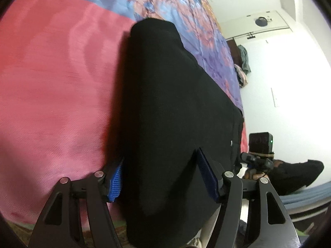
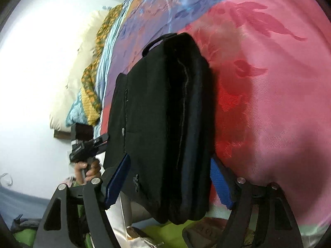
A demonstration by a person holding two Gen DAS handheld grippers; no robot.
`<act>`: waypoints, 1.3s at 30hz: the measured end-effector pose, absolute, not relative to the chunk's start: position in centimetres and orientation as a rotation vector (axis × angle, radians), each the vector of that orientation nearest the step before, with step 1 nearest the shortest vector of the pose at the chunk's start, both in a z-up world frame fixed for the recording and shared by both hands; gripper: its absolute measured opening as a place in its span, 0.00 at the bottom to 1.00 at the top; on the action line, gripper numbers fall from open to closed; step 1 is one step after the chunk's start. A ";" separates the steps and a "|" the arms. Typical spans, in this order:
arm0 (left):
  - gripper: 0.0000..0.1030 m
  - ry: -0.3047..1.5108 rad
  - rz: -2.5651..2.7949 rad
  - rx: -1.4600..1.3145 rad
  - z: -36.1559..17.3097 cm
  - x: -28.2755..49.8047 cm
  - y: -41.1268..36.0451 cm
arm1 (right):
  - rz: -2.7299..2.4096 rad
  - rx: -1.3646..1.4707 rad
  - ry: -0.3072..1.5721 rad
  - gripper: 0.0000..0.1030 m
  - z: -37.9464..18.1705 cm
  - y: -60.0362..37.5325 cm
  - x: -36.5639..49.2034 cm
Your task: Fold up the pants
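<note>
With the pants (image 2: pixel 165 113) lying folded on the bed (image 1: pixel 51 93), both the left gripper (image 1: pixel 163 177) and right gripper (image 2: pixel 169 181) straddle them loosely, apparently letting go; withdrawal looks next.

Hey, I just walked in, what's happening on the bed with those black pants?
A person is folding black pants on a bed covered by a pink and blue floral bedspread, with a hand-held gripper in each hand. The pants are already folded into a thick, narrow bundle lying on the spread. The left hand-held gripper and the right hand-held gripper each straddle one end of the bundle, blue pads on either side. Whether the pads press on the cloth cannot be told.
</note>
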State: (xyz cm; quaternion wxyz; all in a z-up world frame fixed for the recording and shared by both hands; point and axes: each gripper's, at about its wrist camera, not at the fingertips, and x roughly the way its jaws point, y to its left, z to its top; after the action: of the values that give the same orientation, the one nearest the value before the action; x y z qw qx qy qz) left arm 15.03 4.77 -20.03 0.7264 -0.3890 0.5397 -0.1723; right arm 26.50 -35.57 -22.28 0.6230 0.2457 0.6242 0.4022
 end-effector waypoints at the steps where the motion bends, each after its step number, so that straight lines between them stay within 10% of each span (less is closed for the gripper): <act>1: 0.67 1.191 -0.381 -0.857 -20.1 15.3 4.5 | 0.939 0.536 1.442 0.77 -22.3 -34.8 26.7; 5: 0.53 1.204 -0.343 -0.748 -19.2 15.5 2.9 | 0.954 0.387 1.440 0.77 -21.6 -32.2 26.7; 9: 0.24 1.163 -0.315 -0.663 -17.0 14.5 2.6 | 0.977 0.226 1.375 0.48 -19.2 -30.5 25.8; 29: 0.21 0.870 -0.227 -0.396 -4.3 31.3 8.3 | 1.018 0.228 1.016 0.39 -8.7 -21.2 42.0; 33: 0.58 0.990 -0.077 -0.298 -11.9 34.7 8.1 | 0.950 0.275 1.080 0.48 -13.3 -21.8 46.6; 39: 0.79 1.045 0.045 -0.411 -18.9 33.2 10.9 | 0.685 0.484 1.253 0.76 -23.7 -26.6 49.9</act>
State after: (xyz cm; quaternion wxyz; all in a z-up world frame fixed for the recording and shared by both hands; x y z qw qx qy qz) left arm 33.16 10.85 -18.92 0.8463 -0.1946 0.4954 0.0211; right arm 49.94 -26.63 -23.71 0.7290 0.2195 0.5688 0.3111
